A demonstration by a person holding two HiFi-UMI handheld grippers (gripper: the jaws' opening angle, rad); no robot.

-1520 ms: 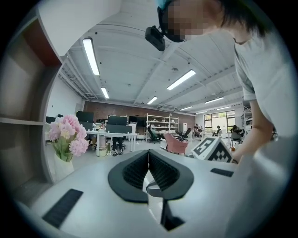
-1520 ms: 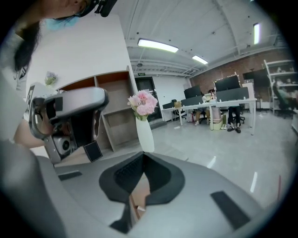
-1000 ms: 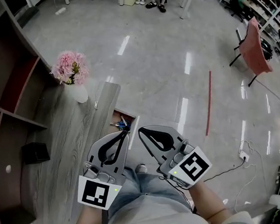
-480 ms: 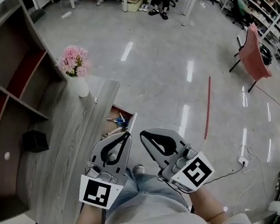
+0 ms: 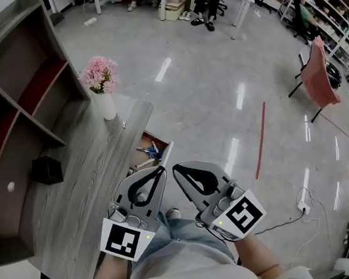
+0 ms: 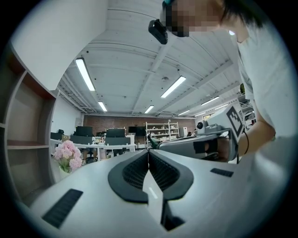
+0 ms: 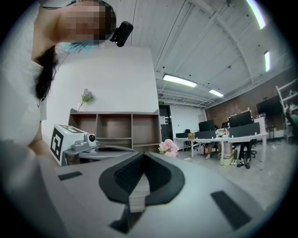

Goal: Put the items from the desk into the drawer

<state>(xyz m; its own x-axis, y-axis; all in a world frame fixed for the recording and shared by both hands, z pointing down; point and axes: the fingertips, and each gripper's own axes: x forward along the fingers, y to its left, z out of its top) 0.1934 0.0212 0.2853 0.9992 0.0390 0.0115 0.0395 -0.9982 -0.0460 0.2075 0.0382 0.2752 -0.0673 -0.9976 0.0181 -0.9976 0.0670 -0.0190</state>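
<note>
Where the person's jeans (image 5: pixel 174 237) show at 6 o'clock in the head view, the left gripper (image 5: pixel 160 169) and right gripper (image 5: pixel 176 168) lie side by side, tips toward 12 o'clock. Each has its jaws pressed together with nothing between them. Just past the tips, at 12 o'clock, the drawer (image 5: pixel 168 153) stands open, holding small blue-handled items too small to name. On the grey wooden desk (image 5: pixel 84 178), a black box (image 5: pixel 46 170) sits at 9 o'clock from the grippers. At 11 o'clock, on the desk's far corner, stands a white vase (image 5: pixel 108 106) of pink flowers (image 5: pixel 100 75). A red strip (image 5: pixel 261 132) marks the glossy floor at 2 o'clock.
</note>
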